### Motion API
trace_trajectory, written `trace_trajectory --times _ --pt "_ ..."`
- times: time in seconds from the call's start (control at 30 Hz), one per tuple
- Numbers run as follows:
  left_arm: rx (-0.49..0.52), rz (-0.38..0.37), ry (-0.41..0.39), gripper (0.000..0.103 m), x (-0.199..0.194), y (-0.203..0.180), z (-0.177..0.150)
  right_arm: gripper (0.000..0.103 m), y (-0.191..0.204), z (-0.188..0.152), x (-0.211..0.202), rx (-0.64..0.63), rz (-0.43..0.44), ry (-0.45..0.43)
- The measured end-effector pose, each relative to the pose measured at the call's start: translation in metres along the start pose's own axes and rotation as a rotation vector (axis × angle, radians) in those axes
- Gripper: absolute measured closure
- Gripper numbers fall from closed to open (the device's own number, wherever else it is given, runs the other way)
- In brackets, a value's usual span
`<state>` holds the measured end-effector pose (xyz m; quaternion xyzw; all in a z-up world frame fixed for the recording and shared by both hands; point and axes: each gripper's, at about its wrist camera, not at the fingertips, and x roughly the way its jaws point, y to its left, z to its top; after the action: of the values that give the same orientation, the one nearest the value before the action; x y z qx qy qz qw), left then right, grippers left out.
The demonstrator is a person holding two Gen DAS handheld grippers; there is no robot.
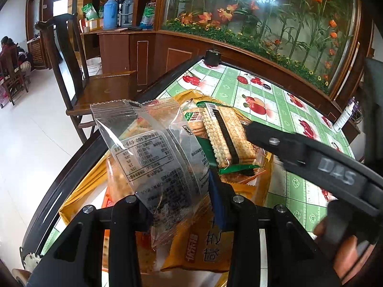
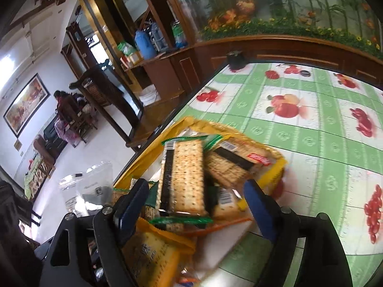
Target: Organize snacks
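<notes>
Left gripper (image 1: 182,205) is clamped on a clear plastic wrapper (image 1: 153,153), and the printed, see-through sheet stands up between its fingers over the pile. Right gripper (image 2: 196,205) is spread wide with nothing pinched: the blue pads (image 2: 259,209) stand either side of a cracker pack (image 2: 185,179) without pressing on it. From the left camera that right gripper reaches in from the right edge, its fingertip just at the green-wrapped cracker pack.

Under both grippers lies a big yellow snack bag (image 2: 275,172), torn open, with cracker packs heaped inside: one with green wrapper ends on top, another with a red label (image 2: 259,159) beside it, tilted against each other. More orange-yellow packs (image 1: 203,248) lie nearest the cameras.

The bag sits at the tabletop's left edge, on a green-checked cloth with fruit prints (image 2: 311,124). Past that edge stands a wooden chair (image 1: 105,88); at the far corner, a small dark object (image 1: 211,57).
</notes>
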<state>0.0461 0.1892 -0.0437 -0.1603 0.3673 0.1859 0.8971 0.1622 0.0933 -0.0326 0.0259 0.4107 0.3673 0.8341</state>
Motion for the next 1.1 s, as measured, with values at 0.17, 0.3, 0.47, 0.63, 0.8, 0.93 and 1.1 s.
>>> trace_trajectory --times 0.17,0.3,0.47,0.63,0.8,0.93,1.1 --pt "0.006 0.007 0.015 0.067 0.009 -0.003 0.003 0.02 -0.016 -0.008 -0.019 0.034 -0.011 -0.022" --pt "0.016 0.013 0.021 0.067 0.013 -0.005 0.004 0.02 -0.028 -0.015 -0.027 0.065 -0.019 -0.019" --pt "0.031 0.012 0.019 0.064 0.013 -0.006 0.002 0.02 -0.034 -0.024 -0.033 0.081 -0.021 -0.02" --pt "0.08 0.003 0.015 0.042 0.009 -0.013 -0.004 0.02 -0.035 -0.034 -0.04 0.083 -0.021 -0.02" --pt "0.091 0.004 0.022 0.026 0.007 -0.018 -0.004 0.02 -0.037 -0.036 -0.043 0.091 -0.025 -0.022" --pt "0.088 0.036 0.02 0.022 0.003 -0.018 0.0 0.02 -0.038 -0.038 -0.053 0.094 -0.029 -0.036" --pt "0.057 0.049 -0.024 0.022 -0.014 -0.009 0.001 0.019 -0.042 -0.041 -0.065 0.103 -0.033 -0.055"
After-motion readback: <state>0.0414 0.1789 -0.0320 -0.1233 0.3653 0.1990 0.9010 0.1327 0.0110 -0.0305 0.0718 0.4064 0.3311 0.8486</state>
